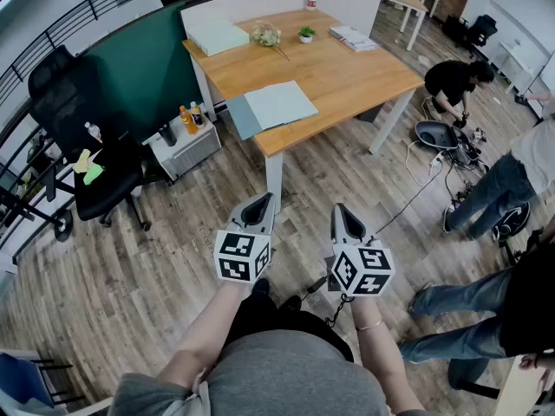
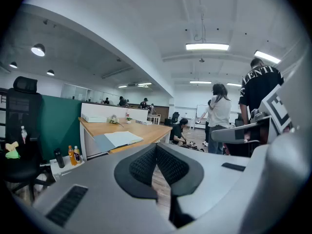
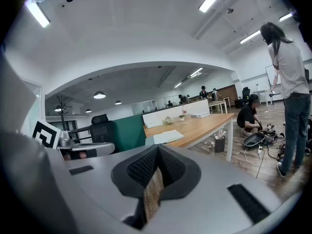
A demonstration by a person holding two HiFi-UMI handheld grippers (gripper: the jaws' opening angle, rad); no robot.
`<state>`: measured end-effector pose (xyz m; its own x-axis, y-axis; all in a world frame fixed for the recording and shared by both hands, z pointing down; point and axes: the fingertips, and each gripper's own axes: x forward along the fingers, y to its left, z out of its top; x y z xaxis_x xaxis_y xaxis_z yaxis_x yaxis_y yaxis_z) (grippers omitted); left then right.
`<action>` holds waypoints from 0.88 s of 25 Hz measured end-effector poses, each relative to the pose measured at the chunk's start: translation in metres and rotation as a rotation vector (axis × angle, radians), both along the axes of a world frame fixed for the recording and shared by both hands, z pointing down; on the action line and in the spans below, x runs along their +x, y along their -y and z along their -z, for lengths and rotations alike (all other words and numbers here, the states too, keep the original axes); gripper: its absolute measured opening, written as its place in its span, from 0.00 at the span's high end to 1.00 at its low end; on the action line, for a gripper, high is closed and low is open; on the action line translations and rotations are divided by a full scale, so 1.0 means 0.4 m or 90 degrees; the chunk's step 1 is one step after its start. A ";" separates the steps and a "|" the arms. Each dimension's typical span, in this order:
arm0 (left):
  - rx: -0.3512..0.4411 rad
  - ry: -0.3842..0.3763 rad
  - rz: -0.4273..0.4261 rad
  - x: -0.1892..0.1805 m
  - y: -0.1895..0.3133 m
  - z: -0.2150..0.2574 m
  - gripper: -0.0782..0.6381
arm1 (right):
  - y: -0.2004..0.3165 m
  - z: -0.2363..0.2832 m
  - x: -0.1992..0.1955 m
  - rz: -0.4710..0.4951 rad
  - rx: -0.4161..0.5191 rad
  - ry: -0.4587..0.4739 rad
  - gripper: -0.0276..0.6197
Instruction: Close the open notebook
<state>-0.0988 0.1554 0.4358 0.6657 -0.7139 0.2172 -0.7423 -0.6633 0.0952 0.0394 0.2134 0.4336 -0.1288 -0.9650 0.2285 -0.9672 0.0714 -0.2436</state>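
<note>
One open notebook (image 1: 273, 105) lies flat at the near left corner of the wooden table (image 1: 347, 72), well apart from you. Your left gripper (image 1: 262, 201) and right gripper (image 1: 341, 210) hang side by side above the floor, both with jaws pressed together on nothing.

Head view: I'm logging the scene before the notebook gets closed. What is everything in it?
table: 1, wood top, white legs, upper centre
notebook: 1, open, pale pages, table's near left corner
box: 1, pale, table's far left
flowers: 1 bunch, pale, right of box
plant: 1, green, right of flowers
papers: 1 stack, white, table's far right
partition: 1, green, left of table
chair: 1, black, far left
cabinet: 1, white, by table's left
bottles: 2, orange, on cabinet
people: 3, right side
left gripper: grey, shut, empty, bottom centre
right gripper: grey, shut, empty, beside it
</note>
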 end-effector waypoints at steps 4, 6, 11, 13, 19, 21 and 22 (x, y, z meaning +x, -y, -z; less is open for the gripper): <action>0.004 0.000 0.009 -0.001 0.013 0.005 0.86 | 0.009 -0.003 0.010 -0.003 0.000 0.003 0.96; 0.004 0.000 0.009 0.006 0.015 0.003 0.86 | 0.009 -0.005 0.019 -0.007 0.000 0.003 0.96; -0.009 -0.003 0.004 0.028 0.009 -0.013 0.86 | 0.000 -0.012 0.046 -0.022 0.004 0.015 0.95; -0.014 0.000 0.006 0.032 0.009 -0.019 0.86 | -0.003 -0.017 0.056 -0.027 0.003 0.021 0.95; -0.024 0.000 0.005 0.040 0.013 -0.030 0.85 | 0.001 -0.028 0.085 -0.038 0.001 0.031 0.95; -0.029 0.002 0.010 0.040 0.020 -0.034 0.84 | 0.007 -0.031 0.092 -0.040 -0.002 0.033 0.93; -0.031 0.003 0.012 0.039 0.024 -0.036 0.83 | 0.009 -0.033 0.096 -0.039 -0.004 0.035 0.92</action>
<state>-0.0830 0.1460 0.4502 0.6514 -0.7146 0.2548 -0.7549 -0.6440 0.1241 0.0777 0.2098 0.4467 -0.0820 -0.9702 0.2281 -0.9547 0.0108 -0.2974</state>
